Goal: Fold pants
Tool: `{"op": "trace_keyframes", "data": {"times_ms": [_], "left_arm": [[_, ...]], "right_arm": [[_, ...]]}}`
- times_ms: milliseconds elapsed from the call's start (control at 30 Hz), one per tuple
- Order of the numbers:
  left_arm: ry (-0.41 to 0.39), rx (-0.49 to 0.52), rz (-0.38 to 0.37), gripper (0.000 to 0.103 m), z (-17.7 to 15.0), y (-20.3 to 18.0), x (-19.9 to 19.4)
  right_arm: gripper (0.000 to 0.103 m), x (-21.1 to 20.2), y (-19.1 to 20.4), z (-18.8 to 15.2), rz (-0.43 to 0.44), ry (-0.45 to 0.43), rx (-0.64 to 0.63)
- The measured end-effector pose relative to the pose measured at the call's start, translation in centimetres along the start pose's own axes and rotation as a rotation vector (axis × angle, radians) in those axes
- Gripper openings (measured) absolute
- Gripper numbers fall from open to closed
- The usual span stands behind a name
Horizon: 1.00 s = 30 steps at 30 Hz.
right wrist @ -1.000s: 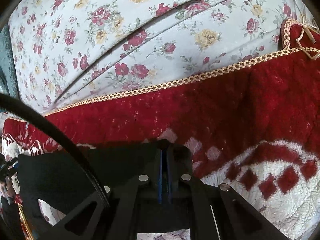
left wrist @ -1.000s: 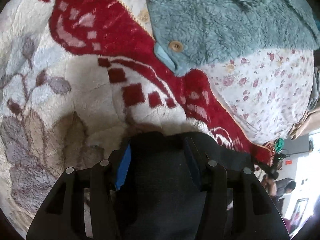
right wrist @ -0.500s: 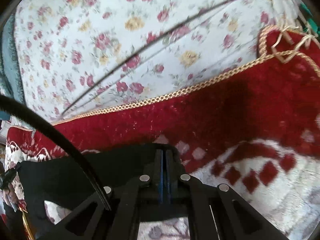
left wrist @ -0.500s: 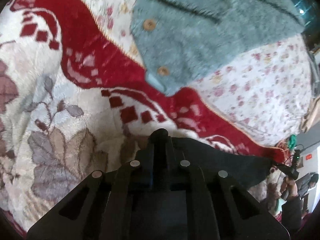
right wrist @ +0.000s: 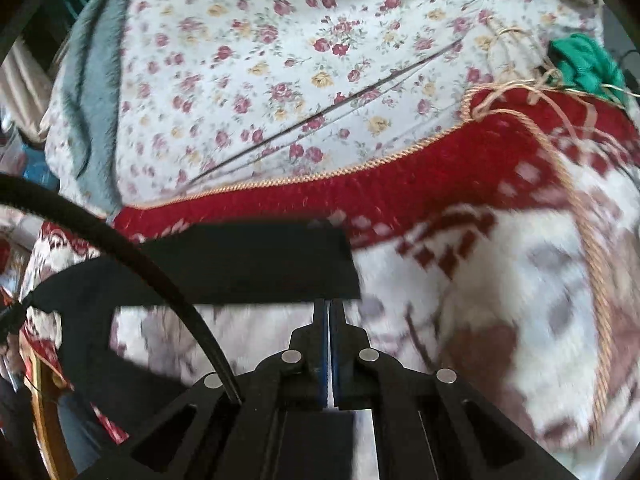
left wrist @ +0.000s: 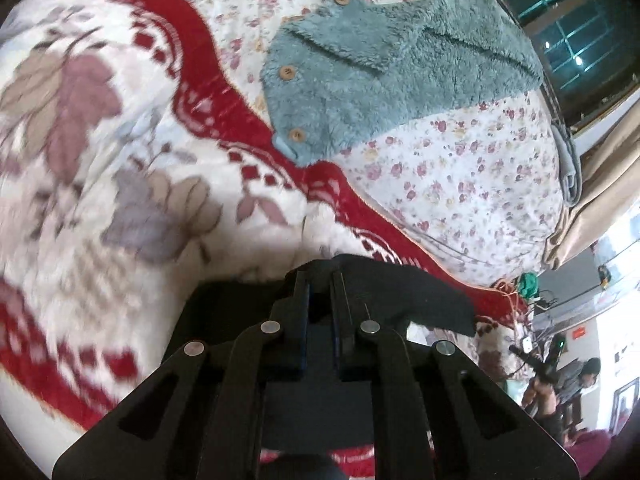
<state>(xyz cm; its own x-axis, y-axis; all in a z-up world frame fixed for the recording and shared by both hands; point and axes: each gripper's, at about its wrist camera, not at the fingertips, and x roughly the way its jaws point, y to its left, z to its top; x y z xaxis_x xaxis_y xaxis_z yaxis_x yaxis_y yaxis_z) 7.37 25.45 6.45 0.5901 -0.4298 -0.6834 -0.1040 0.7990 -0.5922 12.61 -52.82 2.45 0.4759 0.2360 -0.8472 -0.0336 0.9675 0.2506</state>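
Note:
The black pants [left wrist: 404, 296] hang between my two grippers above a red and white plush blanket [left wrist: 100, 184]. My left gripper [left wrist: 320, 280] is shut on a fold of the black cloth, which bunches between its fingers and spreads to the right. In the right wrist view the pants [right wrist: 248, 264] stretch as a flat black band to the left. My right gripper [right wrist: 329, 304] is shut on the band's lower edge near its right corner. The lower part of the pants is hidden behind the gripper bodies.
A teal fleece jacket [left wrist: 384, 76] with wooden buttons lies on a floral sheet [left wrist: 472, 184] beyond the blanket. A black cable [right wrist: 120, 248] arcs across the right wrist view. A green bundle [right wrist: 588, 64] sits at the blanket's far corner. A person [left wrist: 576, 380] is at the far right.
My left gripper has closed on the pants. Both grippers have risen and pulled back from the bed, lifting the black cloth off the blanket and stretching it between them.

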Motion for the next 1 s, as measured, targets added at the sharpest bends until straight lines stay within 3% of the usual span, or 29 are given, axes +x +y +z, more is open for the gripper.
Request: {"op": "trace_keyframes", "data": {"times_ms": [200,367,433,467,500,733,800,900,933,1000], "left_arm": [[-0.028,-0.122,-0.047,0.003,-2.7,4.6,-2.1],[-0.054,-0.134,-0.085,0.003,-3.6,3.8,-2.0],[-0.073,-0.116,-0.089,0.003,-3.6,2.2,-1.7],[-0.078,-0.118,-0.094,0.003,-3.5,1.9,-1.6],[-0.079,-0.125,-0.109,0.003,-3.5,1.4,-1.2],[-0.051,-0.144,-0.148,0.003,-4.0,0.1,0.9],[-0.039,-0.16,-0.135,0.003,-4.1,0.5,1.2],[-0.039,-0.191,-0.114,0.004,-4.4,1.8,1.1],[-0.041,-0.212,-0.118,0.007,-4.5,2.5,1.0],[-0.046,-0.252,-0.135,0.022,-4.8,3.5,0.9]], "right_arm": [[0.001,-2.9,-0.6,-5.8,0.017,-0.026,-0.018],[0.005,-2.1,-2.4,-4.1,0.067,-0.072,0.14],[0.02,-0.8,-2.7,-1.3,0.084,-0.079,0.183],[0.042,0.1,-2.9,-0.1,0.092,-0.07,0.202],[0.051,1.3,-3.0,1.1,0.097,-0.06,0.224],[0.051,12.3,-2.7,8.3,0.056,0.137,0.265],[0.051,15.2,-2.4,9.2,0.053,0.201,0.258],[0.05,17.7,-2.1,9.7,0.036,0.229,0.257],[0.048,18.3,-1.9,9.6,0.055,0.242,0.257],[0.027,18.8,-1.4,9.6,0.07,0.247,0.233]]}}
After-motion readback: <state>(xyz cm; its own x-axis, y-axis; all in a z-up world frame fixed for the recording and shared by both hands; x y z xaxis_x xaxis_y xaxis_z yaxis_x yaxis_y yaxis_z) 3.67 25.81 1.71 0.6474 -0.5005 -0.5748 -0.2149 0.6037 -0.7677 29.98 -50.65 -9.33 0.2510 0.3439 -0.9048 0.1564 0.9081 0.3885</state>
